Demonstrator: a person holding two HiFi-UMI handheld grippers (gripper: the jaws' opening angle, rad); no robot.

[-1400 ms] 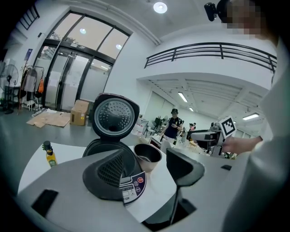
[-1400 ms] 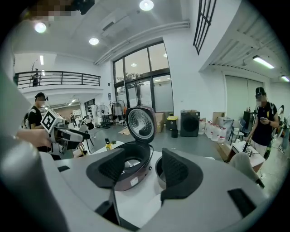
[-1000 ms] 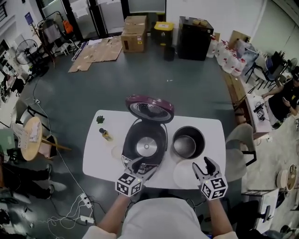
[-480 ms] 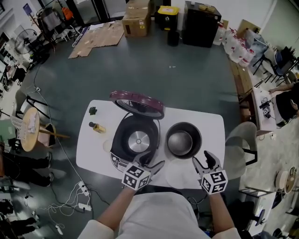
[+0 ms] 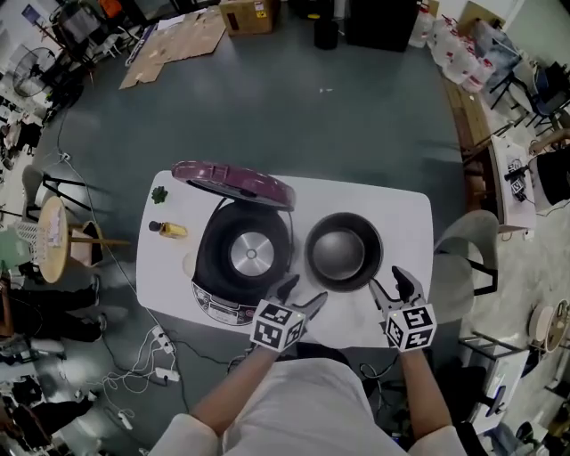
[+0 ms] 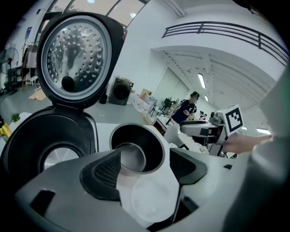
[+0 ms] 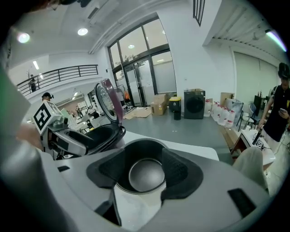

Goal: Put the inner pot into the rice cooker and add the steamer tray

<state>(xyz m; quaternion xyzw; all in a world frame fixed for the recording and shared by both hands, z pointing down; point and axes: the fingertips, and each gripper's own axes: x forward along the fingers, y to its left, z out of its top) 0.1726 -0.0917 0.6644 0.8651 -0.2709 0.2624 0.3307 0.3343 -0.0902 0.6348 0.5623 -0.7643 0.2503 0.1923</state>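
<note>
- Head view: inner pot (image 5: 344, 251) sits on the white tabletop (image 5: 405, 214), just right of the open rice cooker (image 5: 242, 258), not in it yet.
- White round tray (image 6: 152, 201) lies flat right in front of the pot.
- Left gripper (image 5: 305, 291), near the pot's front: jaws have just been opening, nothing gripped.
- Right gripper (image 5: 388, 280): jaws apart too, empty.

A big open lab or workshop hall rather than a kitchen: the white table (image 5: 405, 209) stands alone on a bare grey floor (image 5: 356, 116), with cardboard boxes (image 5: 248, 13) and flattened cardboard (image 5: 178, 40) beyond its far side, a power strip (image 5: 159, 337) with loose cables off its near left corner, cluttered desks (image 5: 515, 169) to its right, and a railed mezzanine (image 7: 59, 71) above
</note>
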